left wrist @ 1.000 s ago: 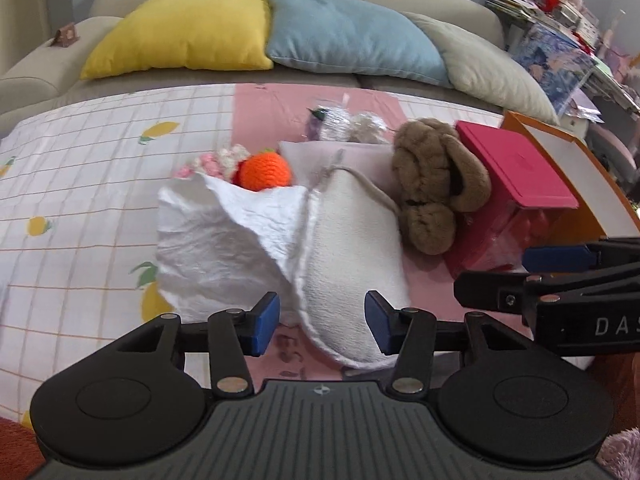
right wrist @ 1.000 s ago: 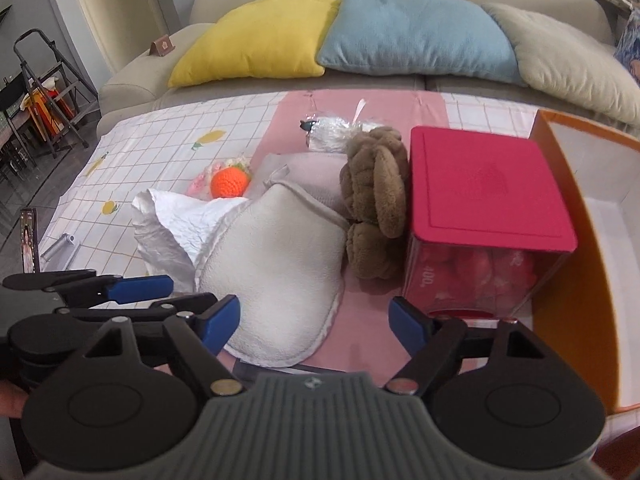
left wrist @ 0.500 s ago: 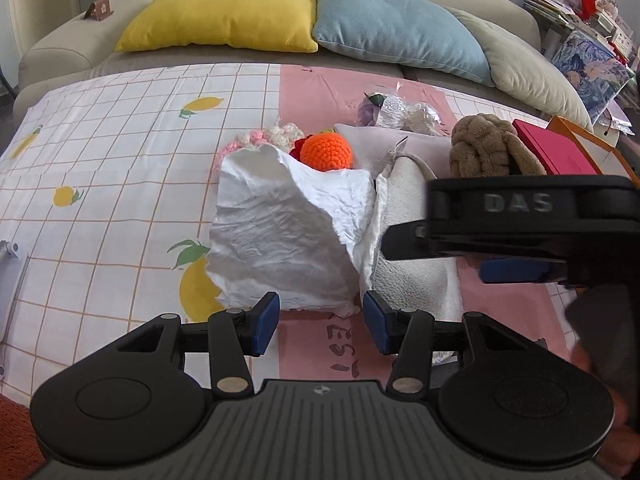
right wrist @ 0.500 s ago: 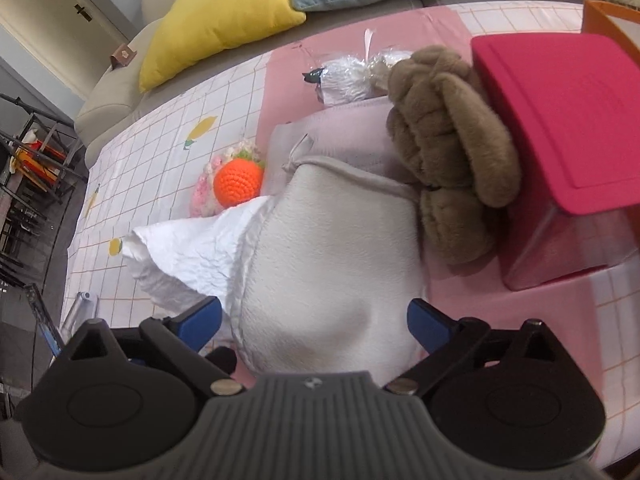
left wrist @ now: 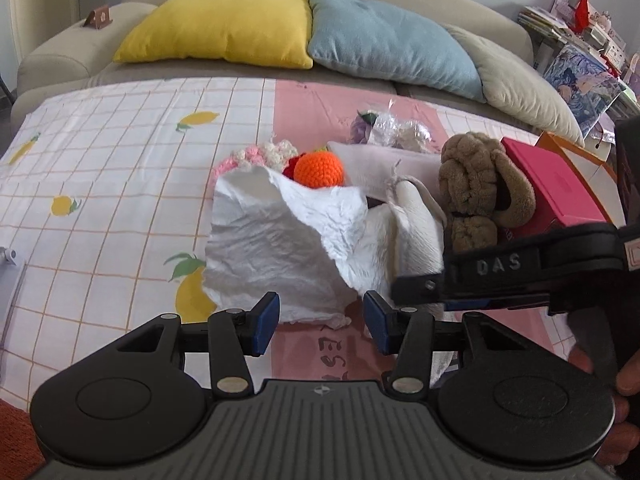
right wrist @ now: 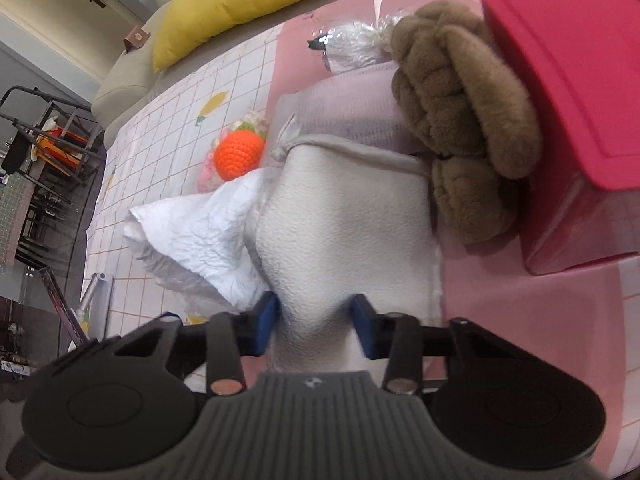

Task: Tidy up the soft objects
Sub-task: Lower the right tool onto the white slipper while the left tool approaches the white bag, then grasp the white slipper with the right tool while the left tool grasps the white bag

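Right gripper pinches the near end of the cream fleece mitt — fabric bunched between its blue pads. Left gripper hangs partly open, holding nothing, just before the crumpled white cloth — mid-bedspread, mitt alongside.

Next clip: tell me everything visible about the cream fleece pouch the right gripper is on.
The cream fleece pouch is a soft, nubby fabric piece with a grey-trimmed upper edge ending in a knotted tie. It lies flat on the pink cloth. The right gripper pinches its near end, bunching the fabric between the blue pads. Crumpled white paper overlaps its left side; the brown plush touches its upper right corner.
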Tool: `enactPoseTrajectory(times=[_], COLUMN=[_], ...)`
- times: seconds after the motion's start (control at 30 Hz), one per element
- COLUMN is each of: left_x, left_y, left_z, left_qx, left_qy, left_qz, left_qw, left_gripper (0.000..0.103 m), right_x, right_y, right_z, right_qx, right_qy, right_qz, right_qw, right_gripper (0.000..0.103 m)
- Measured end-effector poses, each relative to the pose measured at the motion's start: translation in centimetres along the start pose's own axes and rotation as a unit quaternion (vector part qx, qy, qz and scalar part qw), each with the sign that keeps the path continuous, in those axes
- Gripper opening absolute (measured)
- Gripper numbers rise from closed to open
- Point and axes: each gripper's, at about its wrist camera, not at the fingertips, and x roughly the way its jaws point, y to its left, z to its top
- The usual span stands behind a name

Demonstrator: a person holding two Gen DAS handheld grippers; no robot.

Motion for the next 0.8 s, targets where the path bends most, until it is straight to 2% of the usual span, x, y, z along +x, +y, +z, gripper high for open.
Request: enactPoseTrajectory(times=[0.1,0.23,0.3,0.4,0.57,0.6,0.63,0.67,0.73,0.8], left_x=[-0.7,-1.6,-1.4,0.0,2.6,2.8,2.9,3.1,3.3,3.5], left_y=[-0.2,-0.8,-0.9,-0.3,1.4,1.7,1.9,1.8,0.7,0.0], left_z=[0.3,1.3,2.3,3.7,3.8,3.7,3.5,3.5,3.2,2.9], left_qx=[0.01,0.06,0.086,0.088,0.038,0.021,0.006,0.004,0.029,0.044], left_qy=[-0.021,-0.067,-0.083,-0.079,-0.074,-0.069,-0.063,-0.054,-0.048,-0.036], left_qz=[0.001,0.016,0.037,0.042,-0.021,-0.042,-0.064,-0.069,-0.045,-0.04], left_qw=[0.9997,0.9958,0.9921,0.9921,0.9963,0.9965,0.996,0.9961,0.9974,0.9976], left_gripper=[0.063,0.088,0.094,0.095,0.094,0.087,0.073,0.065,0.032,0.015], right_x=[-1.4,-3.1,-3.7,-4.1,-3.7,-3.6,-3.6,-3.5,-3.5,-3.4], right_y=[-1.0,-1.7,-1.8,-1.9,-2.4,-2.4,-2.4,-2.4,-2.5,-2.5], right_z=[-0.2,-0.5,-0.9,-1.6,-2.6,-2.7,-2.9,-3.0,-3.0,-3.0], right_qx=[0.002,-0.006,-0.014,-0.021,-0.02,-0.022,-0.023,-0.024,-0.025,-0.023], right_qy=[-0.008,-0.013,-0.012,-0.013,-0.003,-0.002,-0.002,-0.002,-0.002,0.0], right_qz=[-0.008,-0.018,-0.027,-0.032,-0.035,-0.036,-0.037,-0.037,-0.037,-0.037], right_qw=[1.0,1.0,0.999,0.999,0.999,0.999,0.999,0.999,0.999,0.999], right_gripper=[0.019,0.019,0.019,0.019,0.019,0.019,0.019,0.019,0.019,0.019])
